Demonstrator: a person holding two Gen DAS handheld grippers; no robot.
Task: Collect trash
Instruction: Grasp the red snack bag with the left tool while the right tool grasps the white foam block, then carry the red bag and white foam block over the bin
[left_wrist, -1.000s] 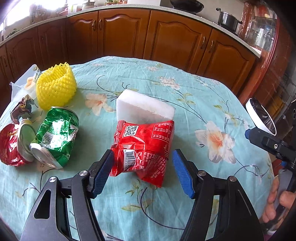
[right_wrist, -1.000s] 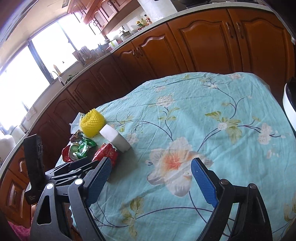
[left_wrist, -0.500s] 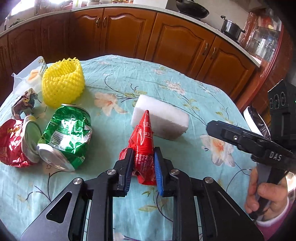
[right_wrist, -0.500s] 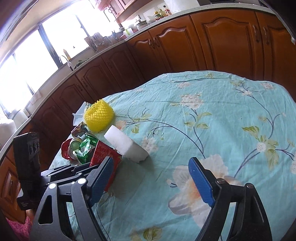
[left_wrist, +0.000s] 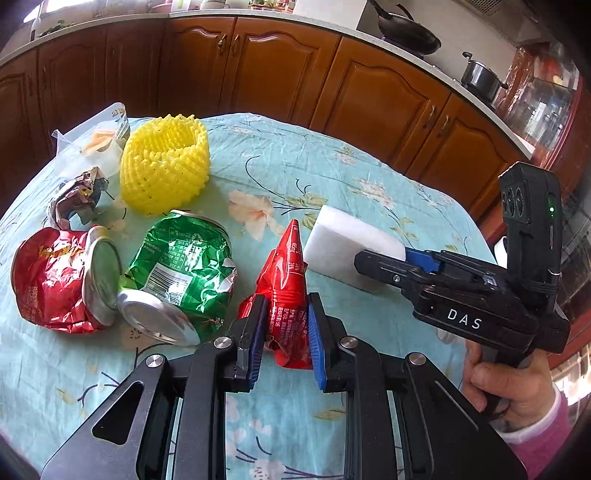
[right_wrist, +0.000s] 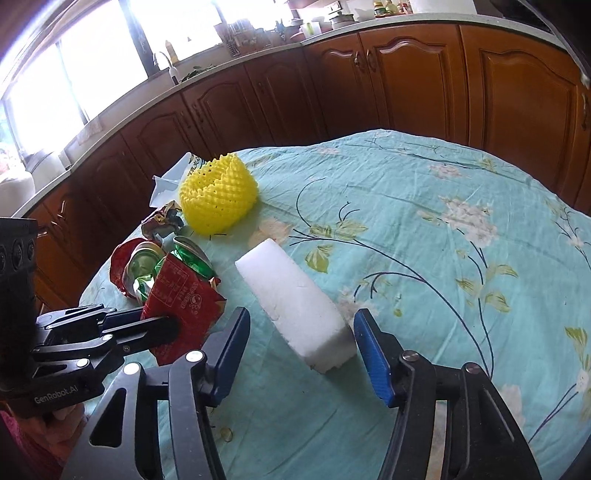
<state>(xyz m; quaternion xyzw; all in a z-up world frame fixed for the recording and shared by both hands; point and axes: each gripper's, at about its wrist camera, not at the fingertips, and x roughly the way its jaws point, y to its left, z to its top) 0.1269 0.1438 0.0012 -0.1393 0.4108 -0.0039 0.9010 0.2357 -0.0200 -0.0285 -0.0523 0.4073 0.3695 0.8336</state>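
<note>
Left gripper (left_wrist: 283, 334) clamped on the crumpled red foil snack wrapper (left_wrist: 286, 291), pads squeezing its lower half into a tall crease at about 6 o'clock on the round table under the teal floral cloth (left_wrist: 332, 173). Probably weighs next to nothing, crinkly and slick, so best pinched low across the bunched folds rather than at the pointed tip, which would likely just flop or slide out. Right gripper (right_wrist: 301, 347) with jaws just narrowing, straddling the near end of the white foam block (right_wrist: 295, 306) at roughly 3 o'clock of the wrapper; a gap on both sides, no pad contact yet in the right wrist view. Looks light and springy, a bit crumbly at the edges, so a grab across the short width near the end seems right, gently, since hard squeezing could dent or snap it. Further left, around 9 o'clock: crushed green aluminium can (left_wrist: 181, 275), crushed red can (left_wrist: 59, 280), yellow foam fruit net (left_wrist: 164, 162). Hard to make out: the foil scrap and clear bag near the far-left edge, both too crumpled to name properly. Underside of the foam hidden, no bin visible anywhere, right-hand edge of the table cut off behind the gripper body.
</note>
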